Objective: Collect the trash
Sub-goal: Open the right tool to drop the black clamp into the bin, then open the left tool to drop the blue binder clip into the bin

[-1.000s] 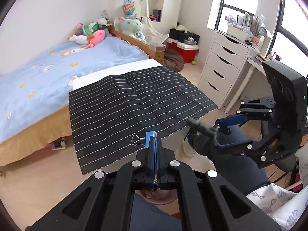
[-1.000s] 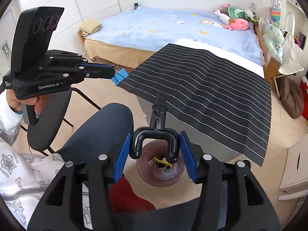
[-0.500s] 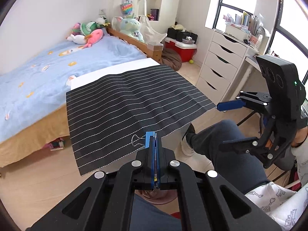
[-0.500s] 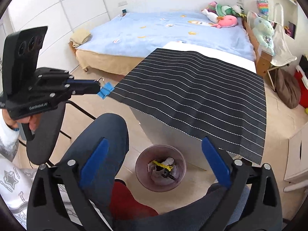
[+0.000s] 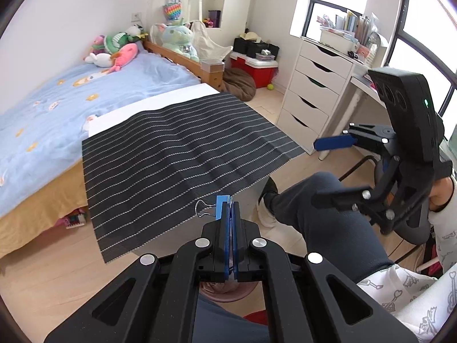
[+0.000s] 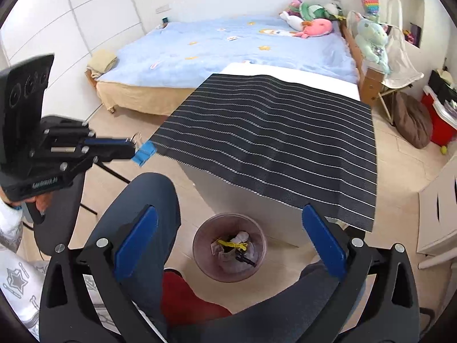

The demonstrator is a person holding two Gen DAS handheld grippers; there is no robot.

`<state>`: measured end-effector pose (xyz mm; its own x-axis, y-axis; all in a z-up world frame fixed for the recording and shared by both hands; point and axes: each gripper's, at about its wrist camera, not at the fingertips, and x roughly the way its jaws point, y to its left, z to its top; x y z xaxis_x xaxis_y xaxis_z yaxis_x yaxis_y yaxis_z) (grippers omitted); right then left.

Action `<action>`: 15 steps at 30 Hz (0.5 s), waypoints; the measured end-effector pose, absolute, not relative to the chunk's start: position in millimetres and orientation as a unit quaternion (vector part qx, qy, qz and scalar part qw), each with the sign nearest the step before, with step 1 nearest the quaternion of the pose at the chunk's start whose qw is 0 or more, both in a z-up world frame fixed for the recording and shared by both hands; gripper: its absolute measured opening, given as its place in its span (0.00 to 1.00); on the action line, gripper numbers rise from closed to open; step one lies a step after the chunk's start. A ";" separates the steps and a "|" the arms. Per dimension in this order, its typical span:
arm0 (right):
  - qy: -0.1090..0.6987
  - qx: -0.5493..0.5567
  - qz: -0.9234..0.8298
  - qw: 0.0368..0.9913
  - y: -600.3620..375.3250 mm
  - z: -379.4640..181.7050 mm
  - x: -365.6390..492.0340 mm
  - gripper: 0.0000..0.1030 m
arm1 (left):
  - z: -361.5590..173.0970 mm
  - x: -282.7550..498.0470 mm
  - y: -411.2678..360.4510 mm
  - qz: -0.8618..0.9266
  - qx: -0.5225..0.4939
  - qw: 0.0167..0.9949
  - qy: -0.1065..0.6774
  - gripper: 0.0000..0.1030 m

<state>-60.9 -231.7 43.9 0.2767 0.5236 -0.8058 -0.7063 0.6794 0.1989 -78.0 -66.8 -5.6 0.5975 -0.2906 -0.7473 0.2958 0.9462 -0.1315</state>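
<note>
My left gripper [image 5: 228,208] is shut on a blue binder clip [image 5: 221,207], whose wire loop sticks out to the left. The right wrist view shows the same clip [image 6: 145,151] at the tip of the left gripper [image 6: 130,148], near the corner of the striped cloth. Wide open with nothing between its fingers, my right gripper [image 6: 230,211] hangs over a round pinkish trash bin [image 6: 200,245] on the floor. Crumpled paper, a yellow scrap and a black forked piece [image 6: 242,257] lie in the bin. In the left wrist view the right gripper [image 5: 325,171] is at the right.
A low table covered by a black striped cloth [image 6: 271,143] stands just beyond the bin. A person's knees [image 6: 148,200] flank the bin. A bed [image 6: 228,45] lies behind, a white drawer unit [image 5: 314,85] by the window, an office chair [image 6: 54,220] at the left.
The right gripper's jaws spread wide and let go of the black forked piece, which now lies in the bin. The left gripper kept hold of the clip and barely moved.
</note>
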 end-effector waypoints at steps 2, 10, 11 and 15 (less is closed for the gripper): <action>0.457 -0.096 0.382 0.797 -235.3 45.1 -59.3 0.96 | -6.8 -77.7 -69.6 -0.168 0.005 0.892 0.420 0.01; 0.457 -0.082 0.363 0.808 -252.4 47.8 -51.8 0.96 | -4.7 -73.7 -79.9 -0.181 0.014 0.888 0.422 0.01; 0.457 -0.080 0.361 0.809 -254.3 47.5 -51.2 0.96 | -4.9 -73.5 -80.6 -0.182 0.015 0.888 0.423 0.01; 0.458 -0.072 0.357 0.811 -260.1 47.8 -48.6 0.96 | -5.1 -72.4 -84.5 -0.188 0.020 0.886 0.423 0.02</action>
<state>-48.6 -260.1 47.8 0.3267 0.5131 -0.7937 -0.6441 0.7355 0.2104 -72.4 -84.5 -5.1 0.5712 -0.3169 -0.7572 0.3501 0.9284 -0.1245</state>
